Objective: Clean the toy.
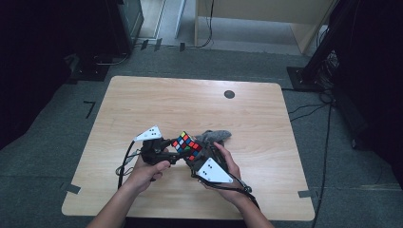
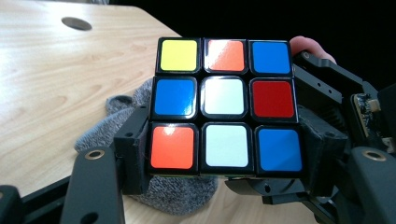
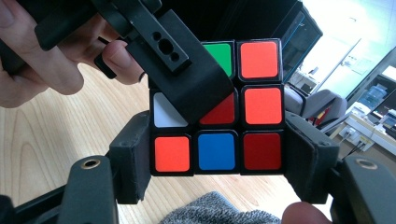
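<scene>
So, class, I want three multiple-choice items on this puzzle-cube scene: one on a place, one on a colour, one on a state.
1. Where does the grey cloth lie?
A. On the floor
B. On the wooden table, behind the cube
C. Over the table's round hole

2. In the left gripper view, what colour is the centre sticker of the Rubik's cube face?
A. White
B. Green
C. Yellow

3. How is the cube held?
A. Resting free on the table
B. In bare fingers alone
C. Clamped by the left gripper and the right gripper together

Answers: 1 B, the cloth lies on the wood just past the cube. 2 A, the middle square is white. 3 C, each gripper's pads press the cube's sides.
</scene>
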### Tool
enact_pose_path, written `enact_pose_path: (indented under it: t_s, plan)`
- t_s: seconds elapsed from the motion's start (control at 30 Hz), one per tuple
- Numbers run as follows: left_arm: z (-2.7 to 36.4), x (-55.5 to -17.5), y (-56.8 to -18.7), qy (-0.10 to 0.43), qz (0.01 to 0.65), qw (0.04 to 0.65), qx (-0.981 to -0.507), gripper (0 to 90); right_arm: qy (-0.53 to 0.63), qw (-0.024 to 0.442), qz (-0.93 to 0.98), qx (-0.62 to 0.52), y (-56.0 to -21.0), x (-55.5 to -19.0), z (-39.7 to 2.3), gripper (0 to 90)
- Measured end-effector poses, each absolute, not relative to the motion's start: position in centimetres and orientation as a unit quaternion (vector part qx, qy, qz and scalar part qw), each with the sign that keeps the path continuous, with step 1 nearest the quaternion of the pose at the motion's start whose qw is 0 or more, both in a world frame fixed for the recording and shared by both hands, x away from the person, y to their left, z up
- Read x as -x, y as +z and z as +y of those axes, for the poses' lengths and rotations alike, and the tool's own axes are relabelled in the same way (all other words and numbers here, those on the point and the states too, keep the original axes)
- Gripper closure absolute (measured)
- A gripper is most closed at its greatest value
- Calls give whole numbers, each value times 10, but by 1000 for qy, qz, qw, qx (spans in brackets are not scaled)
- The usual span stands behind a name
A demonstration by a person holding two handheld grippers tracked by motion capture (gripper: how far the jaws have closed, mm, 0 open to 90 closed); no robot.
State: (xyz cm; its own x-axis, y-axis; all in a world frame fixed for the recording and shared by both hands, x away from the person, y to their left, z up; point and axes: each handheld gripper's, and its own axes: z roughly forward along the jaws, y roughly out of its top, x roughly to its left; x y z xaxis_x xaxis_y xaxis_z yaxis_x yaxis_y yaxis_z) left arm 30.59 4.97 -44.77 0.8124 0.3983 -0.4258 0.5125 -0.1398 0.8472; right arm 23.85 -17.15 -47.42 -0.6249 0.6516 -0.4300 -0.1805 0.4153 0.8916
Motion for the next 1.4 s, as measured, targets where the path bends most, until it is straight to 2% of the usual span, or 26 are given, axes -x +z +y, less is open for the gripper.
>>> enact_pose_path:
  t_s: [0.1,0.17,0.3,0.43,0.67,0.9,1.13,1.4]
  plan:
    - [50,-306,-448,-55,296,586,-752,288,519,392,742,-160,-474,-240,-174,344]
    - [51,-306,-447,-48,294,589,-751,208,517,385,747,-165,-474,-241,-176,344]
    - [61,-308,-444,-41,295,601,-742,142,518,366,750,-186,-475,-244,-183,344]
    - [65,-306,-443,-19,284,608,-741,136,527,346,745,-216,-472,-250,-195,344]
    - [65,-302,-450,56,263,601,-753,116,547,326,730,-247,-461,-253,-209,343]
    - [59,-293,-453,124,232,587,-766,95,573,288,715,-279,-443,-250,-213,343]
    - [50,-290,-460,146,216,560,-787,97,586,236,705,-322,-435,-252,-215,342]
    - [46,-286,-461,165,195,557,-790,116,597,169,704,-344,-436,-256,-215,342]
